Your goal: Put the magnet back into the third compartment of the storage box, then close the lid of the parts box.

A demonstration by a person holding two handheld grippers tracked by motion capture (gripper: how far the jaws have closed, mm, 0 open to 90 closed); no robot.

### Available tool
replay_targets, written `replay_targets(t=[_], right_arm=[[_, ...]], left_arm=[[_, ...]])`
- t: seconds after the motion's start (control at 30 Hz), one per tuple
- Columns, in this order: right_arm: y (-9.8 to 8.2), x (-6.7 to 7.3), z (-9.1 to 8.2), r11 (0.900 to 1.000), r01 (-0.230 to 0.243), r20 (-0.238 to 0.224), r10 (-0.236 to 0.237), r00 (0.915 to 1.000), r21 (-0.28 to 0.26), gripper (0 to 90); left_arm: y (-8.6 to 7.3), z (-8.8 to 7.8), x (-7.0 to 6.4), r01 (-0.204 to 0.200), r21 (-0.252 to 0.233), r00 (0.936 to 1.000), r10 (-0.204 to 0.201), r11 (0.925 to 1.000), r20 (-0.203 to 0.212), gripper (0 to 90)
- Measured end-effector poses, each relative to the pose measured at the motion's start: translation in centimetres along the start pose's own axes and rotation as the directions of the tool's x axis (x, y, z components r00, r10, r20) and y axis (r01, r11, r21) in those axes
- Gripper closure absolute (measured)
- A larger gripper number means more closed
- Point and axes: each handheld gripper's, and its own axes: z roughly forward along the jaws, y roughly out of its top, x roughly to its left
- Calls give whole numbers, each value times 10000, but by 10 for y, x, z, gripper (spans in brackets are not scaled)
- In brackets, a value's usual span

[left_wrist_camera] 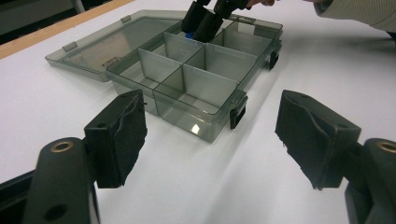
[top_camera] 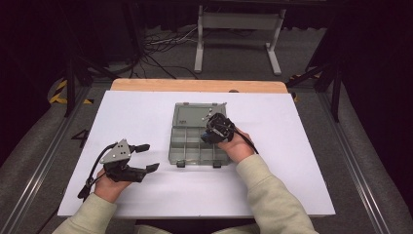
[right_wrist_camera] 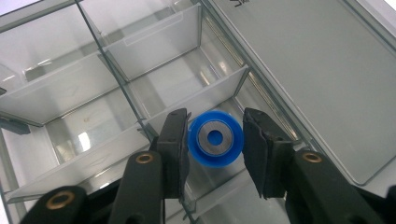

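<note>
While the left gripper rests on the white table, jaws wide apart and empty | the smoky translucent plastic compartment box lies lid-open, long axis running away from the person | the right gripper, slightly parted, brackets a blue round wheel-like part with grey hub, bore facing up, in a compartment by the hinge; contact unclear.

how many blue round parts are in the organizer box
1. The blue round part sits in a back compartment of the box, next to the open lid, between the right gripper jaws. Dividers could hide others.
</note>
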Motion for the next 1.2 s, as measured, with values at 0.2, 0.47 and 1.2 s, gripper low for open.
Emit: replay_targets(t=[0.2,0.47,1.2], right_arm=[[0,1,-6,9999,-41,99,42,9999,-110,595],[-4,-3,-34,9975,-271,209,285,9994,-654,674],[-26,-13,-78,9875,-559,70,575,9983,-1471,899]], left_arm=[[0,1,1,89,-47,9999,-89,9999,55,251],[0,-1,4,364,-458,9992,-355,9983,210,251],[26,4,28,717,-143,9972,-720,9973,-225,866]])
